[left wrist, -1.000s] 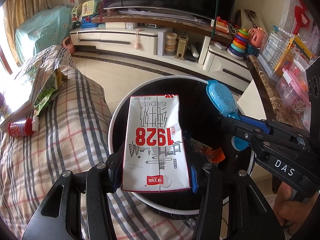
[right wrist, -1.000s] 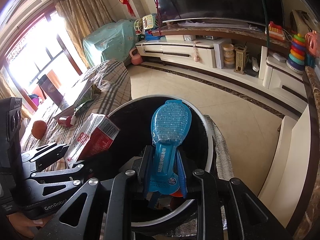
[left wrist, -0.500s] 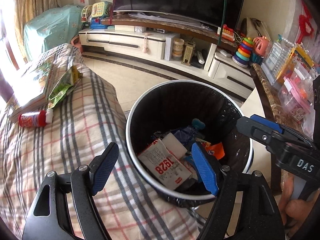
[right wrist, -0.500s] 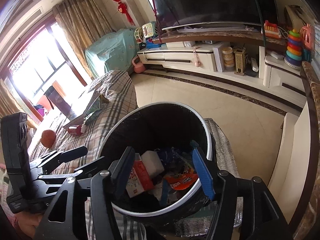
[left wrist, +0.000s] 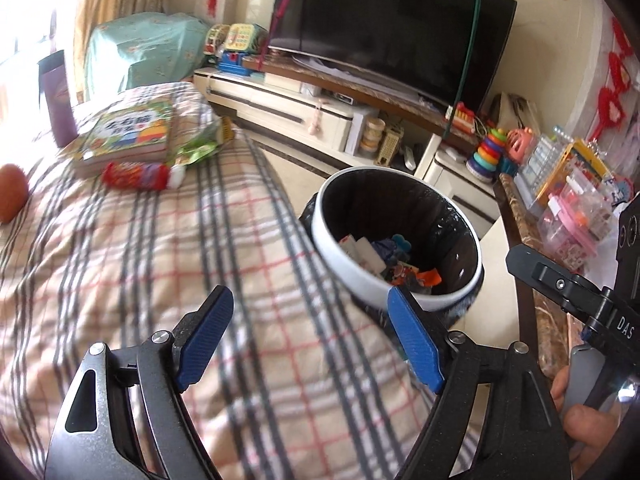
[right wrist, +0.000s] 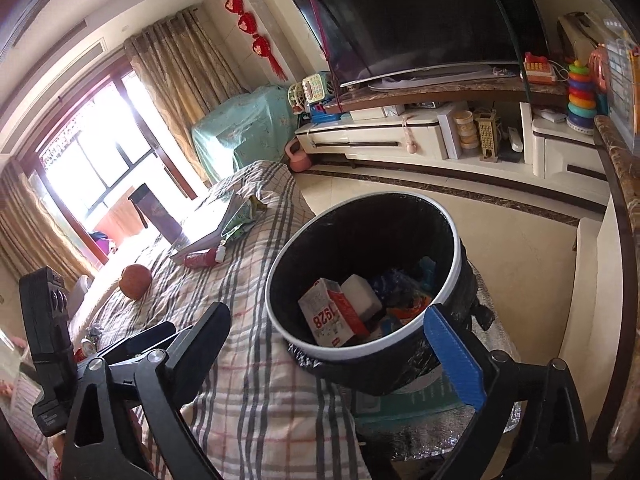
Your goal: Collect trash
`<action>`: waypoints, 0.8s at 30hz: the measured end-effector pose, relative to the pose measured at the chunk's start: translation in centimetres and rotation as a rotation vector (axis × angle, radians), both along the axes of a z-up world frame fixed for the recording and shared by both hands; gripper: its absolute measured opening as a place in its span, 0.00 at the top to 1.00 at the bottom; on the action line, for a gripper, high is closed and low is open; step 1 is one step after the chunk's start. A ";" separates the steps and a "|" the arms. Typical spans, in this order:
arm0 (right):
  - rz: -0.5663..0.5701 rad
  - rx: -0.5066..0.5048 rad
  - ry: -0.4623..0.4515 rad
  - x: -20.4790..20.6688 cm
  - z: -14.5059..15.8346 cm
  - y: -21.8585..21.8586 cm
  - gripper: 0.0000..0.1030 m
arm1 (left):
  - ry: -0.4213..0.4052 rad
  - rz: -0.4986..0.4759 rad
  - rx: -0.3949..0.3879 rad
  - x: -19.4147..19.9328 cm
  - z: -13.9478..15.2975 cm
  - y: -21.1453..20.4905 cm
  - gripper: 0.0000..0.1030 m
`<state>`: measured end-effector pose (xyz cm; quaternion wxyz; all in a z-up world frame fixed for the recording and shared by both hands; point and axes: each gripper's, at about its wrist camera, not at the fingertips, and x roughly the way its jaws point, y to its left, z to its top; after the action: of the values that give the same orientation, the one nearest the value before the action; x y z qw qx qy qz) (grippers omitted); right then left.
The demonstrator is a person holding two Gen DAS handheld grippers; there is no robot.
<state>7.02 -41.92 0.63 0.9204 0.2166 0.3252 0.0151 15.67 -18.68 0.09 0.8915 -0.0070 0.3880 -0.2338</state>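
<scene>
A black trash bin with a white rim [left wrist: 362, 268] [right wrist: 276, 320] stands beside the plaid-covered sofa. Inside lie the red and white "1928" milk carton [right wrist: 330, 320], a white block and other wrappers. My left gripper [left wrist: 310, 338] is open and empty, over the plaid cover just left of the bin. My right gripper [right wrist: 336, 350] is open and empty, above the bin's near rim. On the sofa lie a small red bottle [left wrist: 138, 176] [right wrist: 202, 258] and a green wrapper [left wrist: 198, 148] [right wrist: 240, 220] beside a picture book [left wrist: 128, 136].
An orange ball [right wrist: 136, 276] [left wrist: 12, 192] lies on the sofa. A TV stand [right wrist: 440, 140] with toys runs along the far wall. A marble-topped counter [left wrist: 516, 216] with boxes is at the right. Tiled floor [right wrist: 520, 240] lies beyond the bin.
Both grippers opened: the milk carton and the blue brush-shaped packet dropped into the bin. Both grippers then drew back and up, the left one swinging left over the sofa.
</scene>
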 end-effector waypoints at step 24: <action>-0.147 -0.307 -0.335 -10.0 2.4 8.0 0.00 | -0.392 0.192 -0.042 -11.9 1.1 8.9 0.00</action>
<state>-3.02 -33.91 2.99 0.9823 0.0915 0.1498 -0.0660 3.78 -9.83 1.24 0.9677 -0.0168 0.2001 -0.1525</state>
